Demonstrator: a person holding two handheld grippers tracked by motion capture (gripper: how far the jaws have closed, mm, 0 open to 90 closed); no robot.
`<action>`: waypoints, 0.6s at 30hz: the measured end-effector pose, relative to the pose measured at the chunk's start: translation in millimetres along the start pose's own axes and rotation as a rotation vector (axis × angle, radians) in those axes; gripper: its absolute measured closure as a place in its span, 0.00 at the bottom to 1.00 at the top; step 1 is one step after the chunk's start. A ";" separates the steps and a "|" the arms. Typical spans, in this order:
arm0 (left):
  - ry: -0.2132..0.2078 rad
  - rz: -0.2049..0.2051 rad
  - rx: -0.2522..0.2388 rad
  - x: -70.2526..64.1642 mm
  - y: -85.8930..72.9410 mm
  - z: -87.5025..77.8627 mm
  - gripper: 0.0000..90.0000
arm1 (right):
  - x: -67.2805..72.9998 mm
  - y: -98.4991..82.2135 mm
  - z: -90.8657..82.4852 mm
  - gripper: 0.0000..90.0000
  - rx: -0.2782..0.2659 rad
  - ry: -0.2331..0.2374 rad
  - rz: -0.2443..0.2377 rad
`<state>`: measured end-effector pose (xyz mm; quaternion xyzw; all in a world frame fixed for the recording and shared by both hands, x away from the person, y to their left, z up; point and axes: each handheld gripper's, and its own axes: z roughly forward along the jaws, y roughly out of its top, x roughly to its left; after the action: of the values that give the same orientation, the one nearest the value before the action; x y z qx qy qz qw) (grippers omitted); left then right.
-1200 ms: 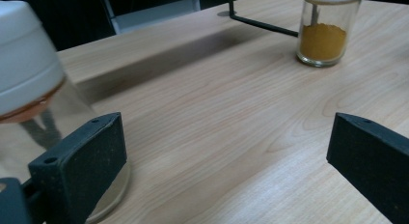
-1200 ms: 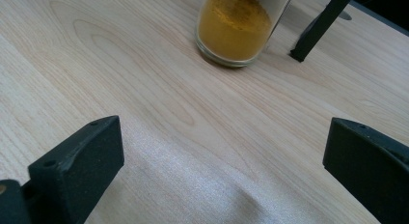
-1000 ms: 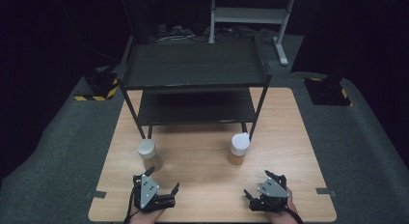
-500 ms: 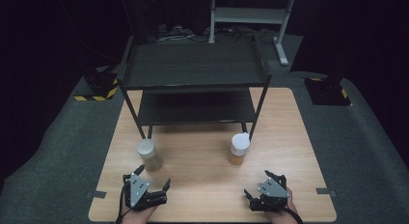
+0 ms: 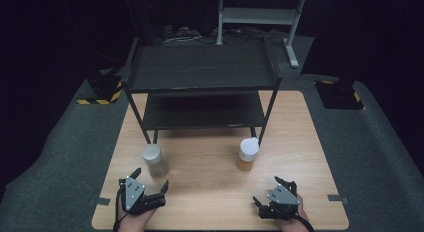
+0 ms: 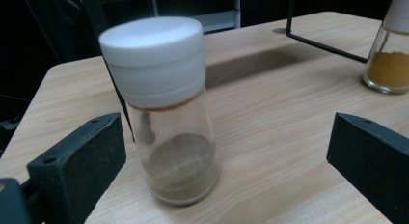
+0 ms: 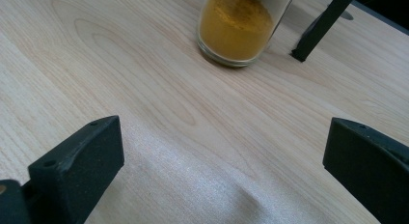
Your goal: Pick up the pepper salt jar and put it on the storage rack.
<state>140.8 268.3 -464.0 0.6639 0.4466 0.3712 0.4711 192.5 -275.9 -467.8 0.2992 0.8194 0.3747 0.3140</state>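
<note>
Two white-lidded glass spice jars stand on the wooden table [image 5: 210,192]. The one with grey-brown powder [image 5: 155,160] [image 6: 169,122] is at the left, just in front of my left gripper [image 5: 150,178] [image 6: 226,147]. That gripper is open, and in the left gripper view the jar stands upright between the jaws, nearer the left one, untouched. The jar of yellow powder [image 5: 247,153] [image 7: 241,26] [image 6: 388,64] stands to the right, a short way beyond my right gripper [image 5: 272,188] [image 7: 222,156], which is open over bare wood.
A black two-tier metal rack [image 5: 200,67] stands on the far half of the table, one leg [image 7: 323,26] right beside the yellow jar. Grey carpet surrounds the table. Bare wood lies between the two jars and along the front edge.
My left gripper has shifted a little left and closer to the grey-brown jar. The right gripper and both jars have stayed put.
</note>
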 end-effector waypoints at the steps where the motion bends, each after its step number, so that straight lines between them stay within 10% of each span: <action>1: 0.000 0.000 0.000 0.0 0.0 0.0 0.01 | 0.0 0.0 0.0 0.00 0.000 0.000 0.000; 18: 0.025 -0.043 0.001 12.9 4.3 21.8 0.01 | -0.5 -0.5 -0.1 0.00 -0.003 -0.001 0.010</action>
<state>166.0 273.3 -465.1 0.6498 0.4667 0.3692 0.4729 192.6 -276.6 -468.0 0.3032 0.8171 0.3774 0.3129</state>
